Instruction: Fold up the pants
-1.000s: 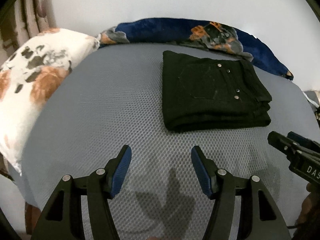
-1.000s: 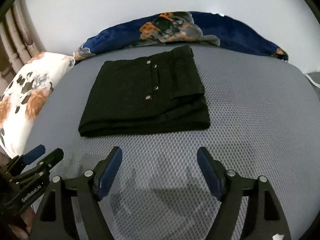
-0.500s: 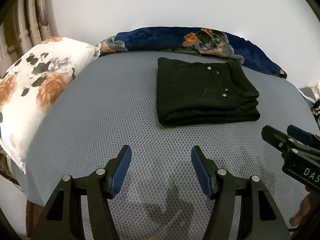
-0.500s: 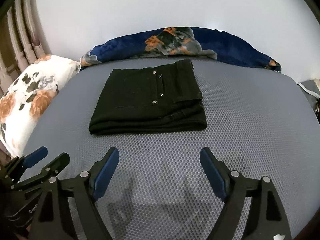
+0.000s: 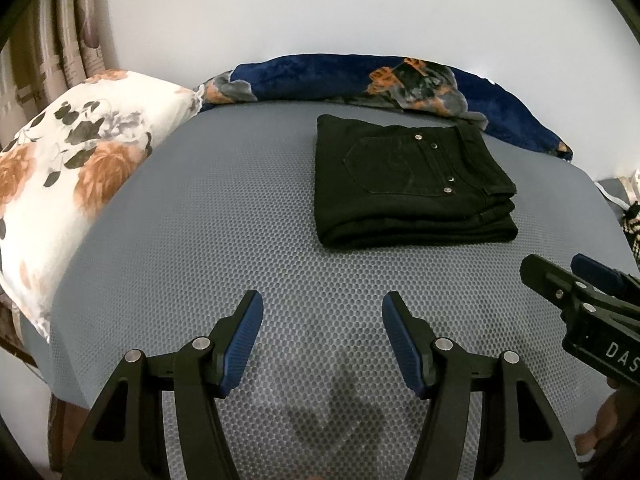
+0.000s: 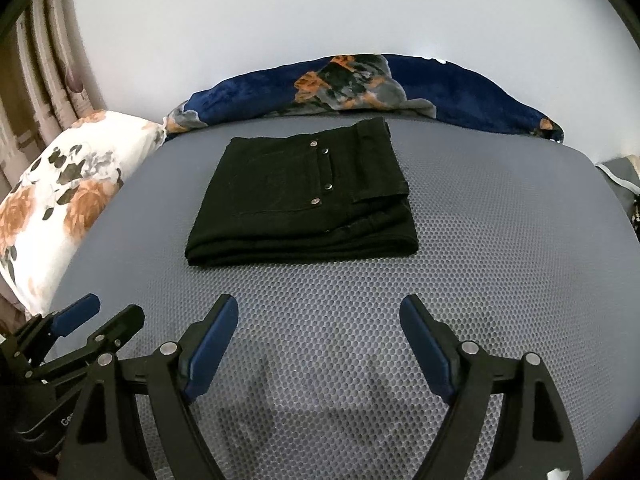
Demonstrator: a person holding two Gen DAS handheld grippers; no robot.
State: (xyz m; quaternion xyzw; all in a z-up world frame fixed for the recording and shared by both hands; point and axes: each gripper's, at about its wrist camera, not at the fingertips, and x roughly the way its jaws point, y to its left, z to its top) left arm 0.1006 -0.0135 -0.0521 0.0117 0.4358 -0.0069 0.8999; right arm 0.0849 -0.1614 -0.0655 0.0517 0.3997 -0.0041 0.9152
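My left claw (image 5: pixel 322 334) hangs over the bed (image 5: pixel 224 240) with its jaws apart, holding nothing. My right claw (image 6: pixel 318 336) does the same beside it, jaws spread wide. The pants (image 6: pixel 304 196) lie folded in a neat black stack toward the bed's far edge, pocket rivets up, well apart from both claws. A floral pillow (image 5: pixel 68 168) sits at the left edge.

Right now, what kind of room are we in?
Probably a bedroom. The folded black pants lie on a grey mattress, with a flowery pillow at its left, a blue blanket by the wall, and curtains.
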